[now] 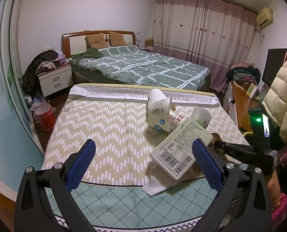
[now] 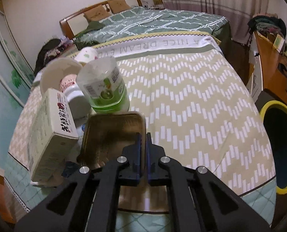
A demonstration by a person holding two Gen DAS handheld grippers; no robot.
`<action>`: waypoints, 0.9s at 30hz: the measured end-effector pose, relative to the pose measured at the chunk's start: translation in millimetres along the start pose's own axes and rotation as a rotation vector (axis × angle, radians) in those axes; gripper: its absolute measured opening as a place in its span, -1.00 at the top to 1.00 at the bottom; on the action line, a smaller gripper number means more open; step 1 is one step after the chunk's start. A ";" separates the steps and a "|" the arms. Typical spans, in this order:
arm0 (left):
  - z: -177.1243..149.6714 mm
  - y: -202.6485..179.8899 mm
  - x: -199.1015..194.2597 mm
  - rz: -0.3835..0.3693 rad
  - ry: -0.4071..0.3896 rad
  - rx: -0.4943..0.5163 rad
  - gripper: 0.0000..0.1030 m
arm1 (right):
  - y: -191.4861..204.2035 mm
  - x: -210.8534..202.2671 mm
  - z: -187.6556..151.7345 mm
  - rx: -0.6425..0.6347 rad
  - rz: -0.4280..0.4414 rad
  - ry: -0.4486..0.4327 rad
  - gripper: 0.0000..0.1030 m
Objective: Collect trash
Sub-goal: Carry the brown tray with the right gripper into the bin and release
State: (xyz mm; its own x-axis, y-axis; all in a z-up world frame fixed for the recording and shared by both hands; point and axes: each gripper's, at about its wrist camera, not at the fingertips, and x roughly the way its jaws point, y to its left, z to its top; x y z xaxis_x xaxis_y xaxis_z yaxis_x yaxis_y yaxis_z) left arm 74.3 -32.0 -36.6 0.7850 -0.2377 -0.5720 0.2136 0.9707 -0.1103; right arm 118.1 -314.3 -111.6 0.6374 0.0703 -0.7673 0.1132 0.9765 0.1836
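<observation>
A heap of trash lies on the cloth-covered table point(image 1: 108, 127): a white cup point(image 1: 159, 108) on its side, a small red-labelled bottle point(image 1: 177, 118), a clear jar point(image 1: 201, 116) with a green label, a white barcoded box point(image 1: 180, 147) and a tissue point(image 1: 155, 187). My left gripper point(image 1: 143, 147) stands open in front of the box with nothing between its fingers. In the right wrist view my right gripper point(image 2: 143, 141) is shut on the right rim of a shallow brown tin point(image 2: 112, 133), beside the box point(image 2: 52, 131) and the jar point(image 2: 102, 85).
A dark bin with a yellow rim point(image 2: 278, 147) stands off the table's right edge. A bed point(image 1: 143, 65) lies behind the table, a red container point(image 1: 44, 118) on the floor at the left. A cluttered desk point(image 1: 244, 96) and a hanging coat are at the right.
</observation>
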 end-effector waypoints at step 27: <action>-4.0 -47.5 26.5 -0.070 0.059 0.082 -0.91 | -220.5 -81.4 -33.1 0.438 -0.361 -0.178 0.91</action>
State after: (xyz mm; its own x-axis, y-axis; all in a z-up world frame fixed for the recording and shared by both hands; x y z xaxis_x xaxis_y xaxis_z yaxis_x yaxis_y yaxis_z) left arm 82.6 -84.3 -49.8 0.7318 -0.2998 -0.6121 0.3150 0.9452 -0.0863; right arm 16.0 -528.6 -110.0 0.6138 -0.3225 -0.7206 0.6265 0.7544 0.1959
